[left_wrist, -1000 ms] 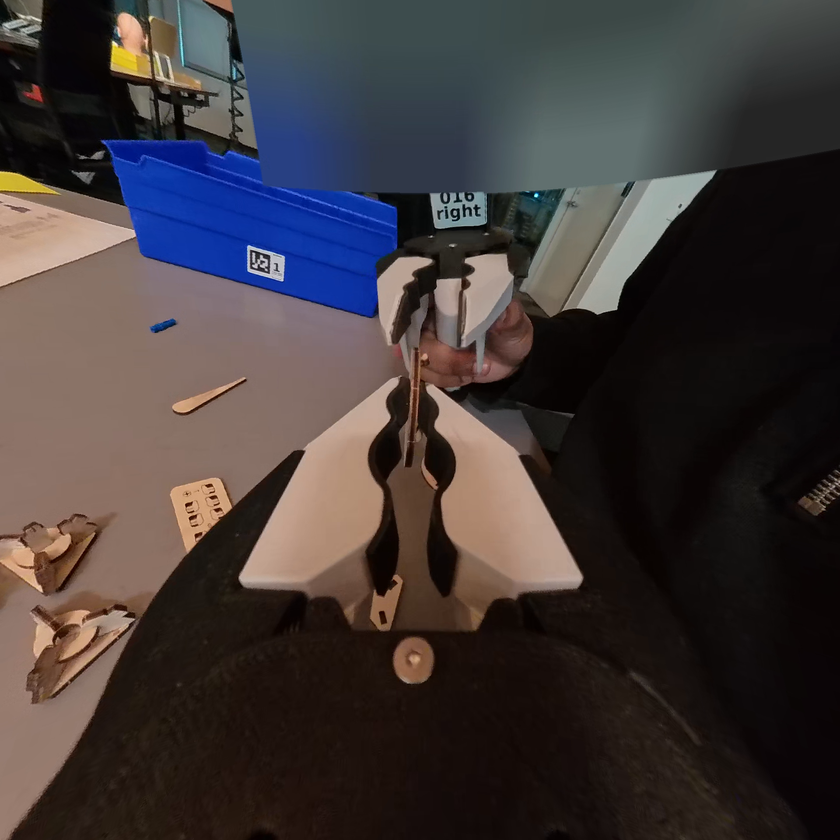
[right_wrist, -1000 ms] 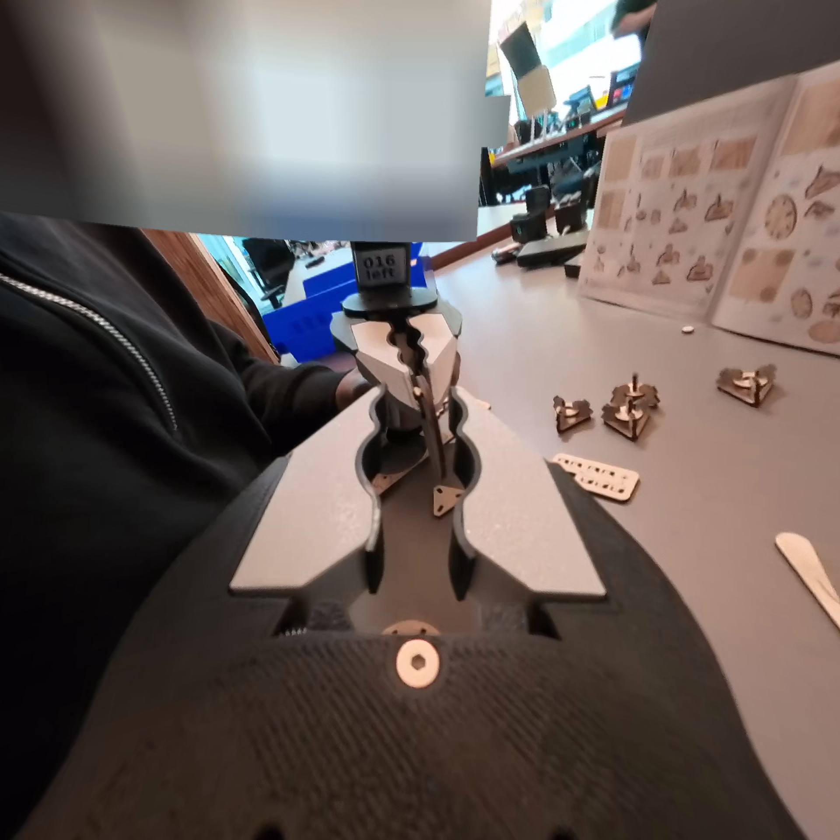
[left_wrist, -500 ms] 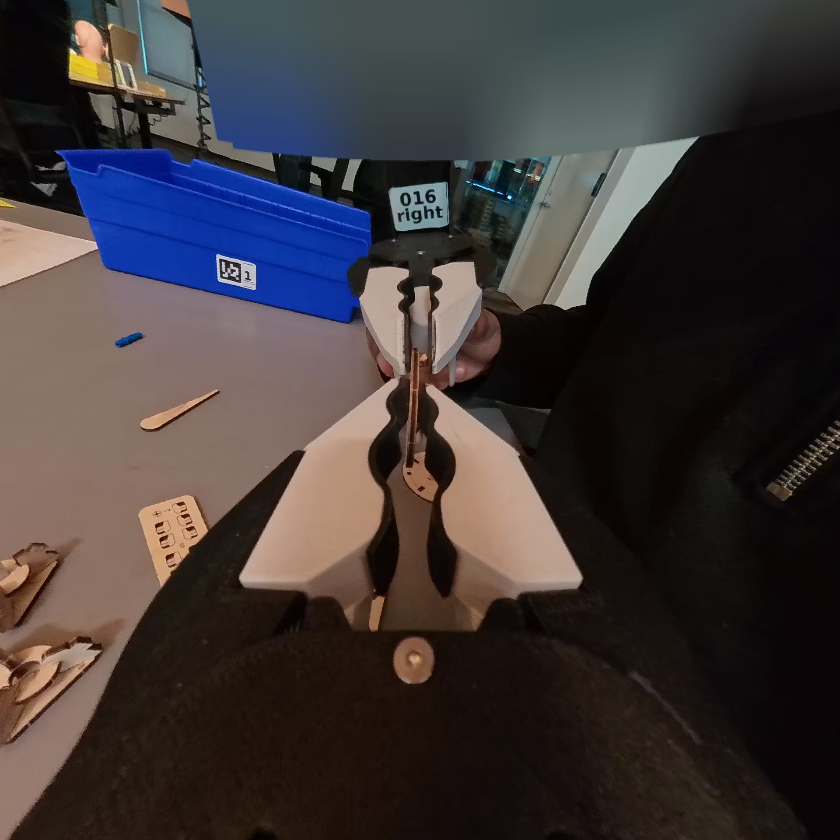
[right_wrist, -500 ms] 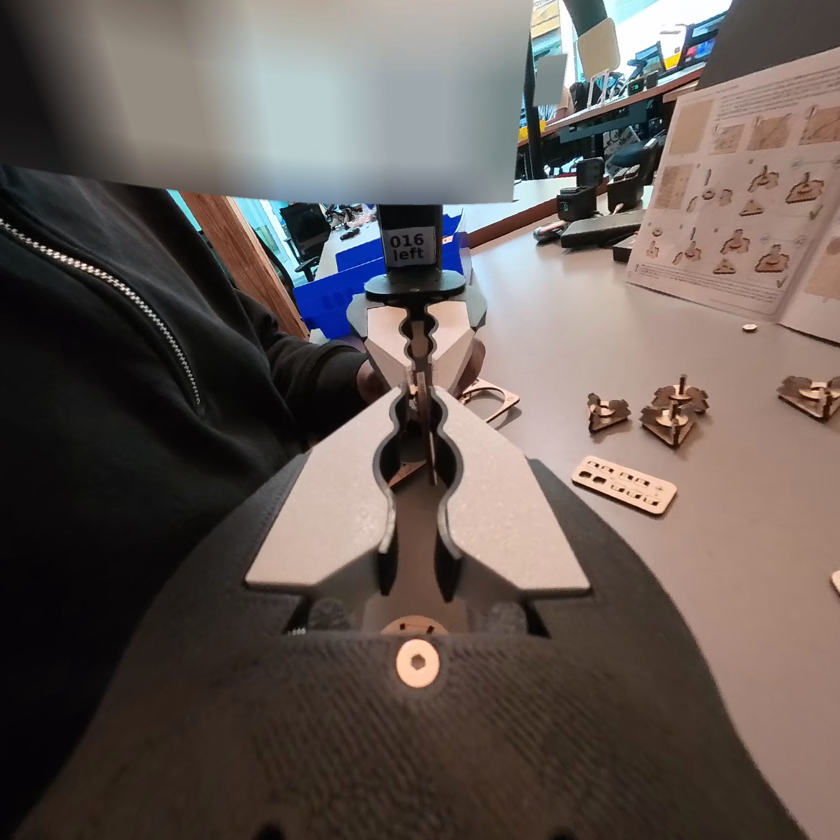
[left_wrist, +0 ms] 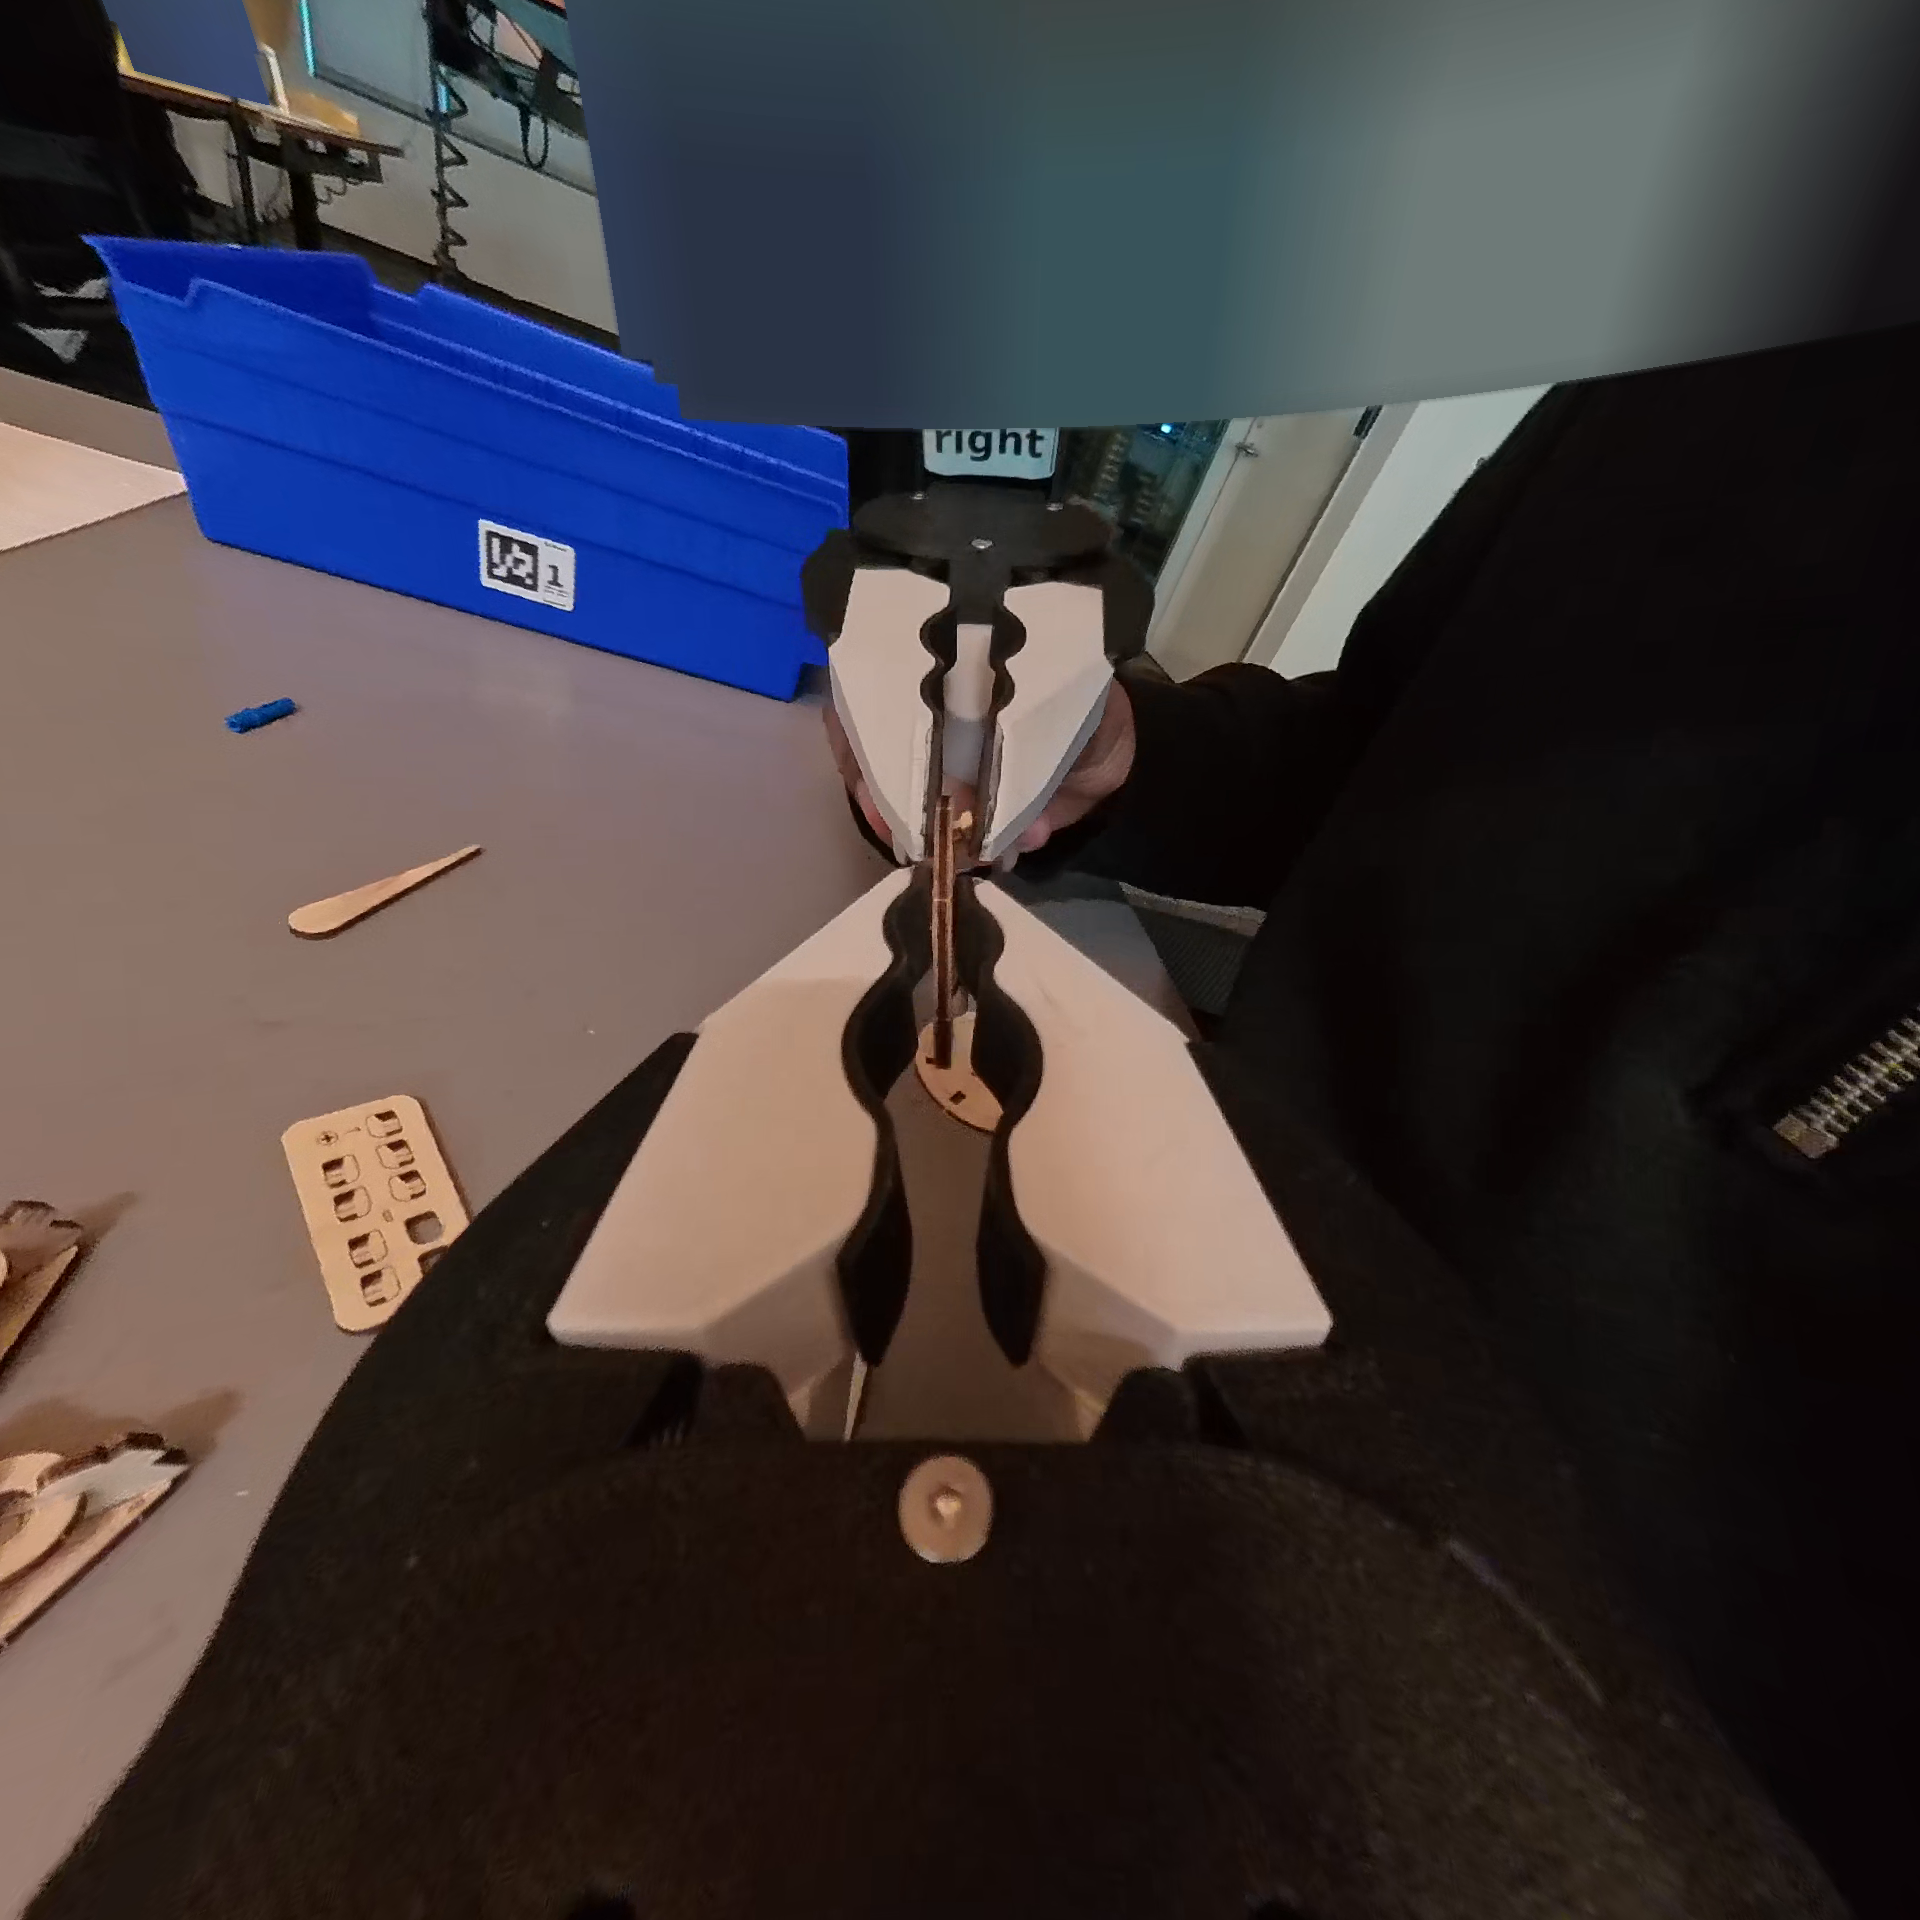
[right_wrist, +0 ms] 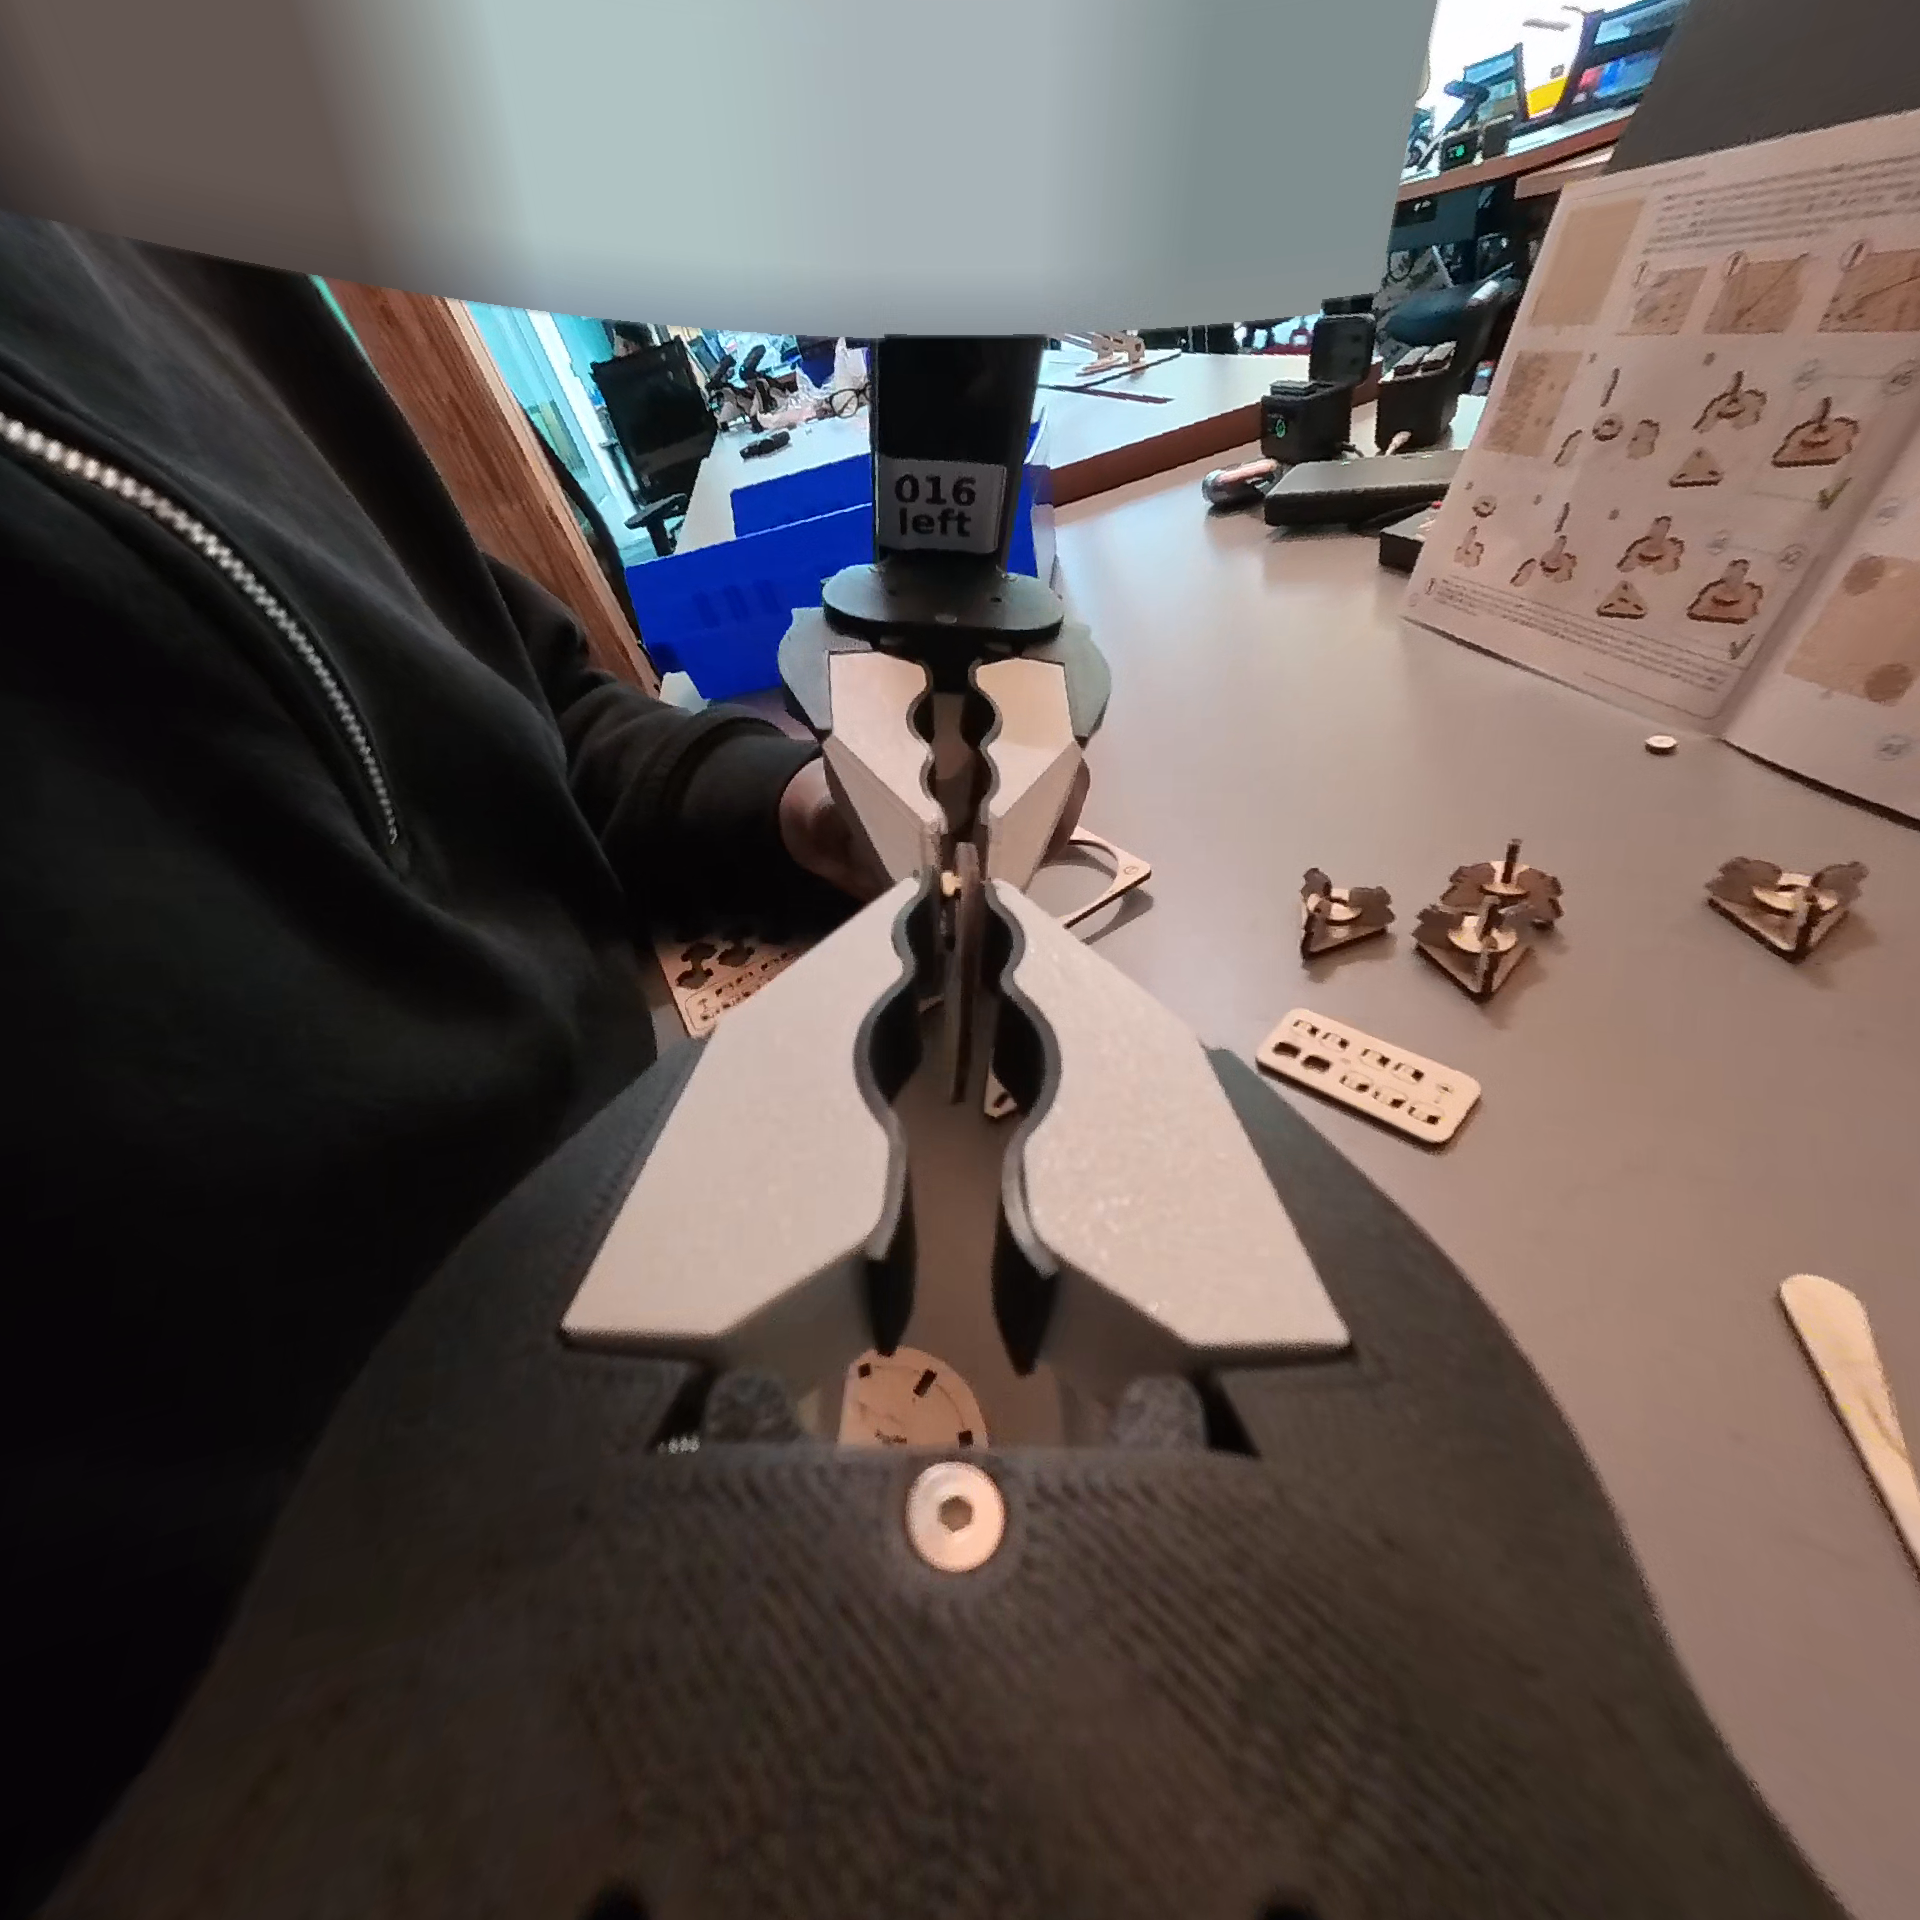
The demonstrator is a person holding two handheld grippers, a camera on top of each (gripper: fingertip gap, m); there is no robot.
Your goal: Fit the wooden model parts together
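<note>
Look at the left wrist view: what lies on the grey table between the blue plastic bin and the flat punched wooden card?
A tapered wooden stick lies there, between the bin and the card, on the table.

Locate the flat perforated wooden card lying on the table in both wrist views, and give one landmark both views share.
Left wrist view: perforated wooden card at lower left on the grey table, beside the left gripper.
Right wrist view: same card at centre right, just right of the right gripper, below the small wooden assemblies.
Shared landmark: blue bin.
</note>
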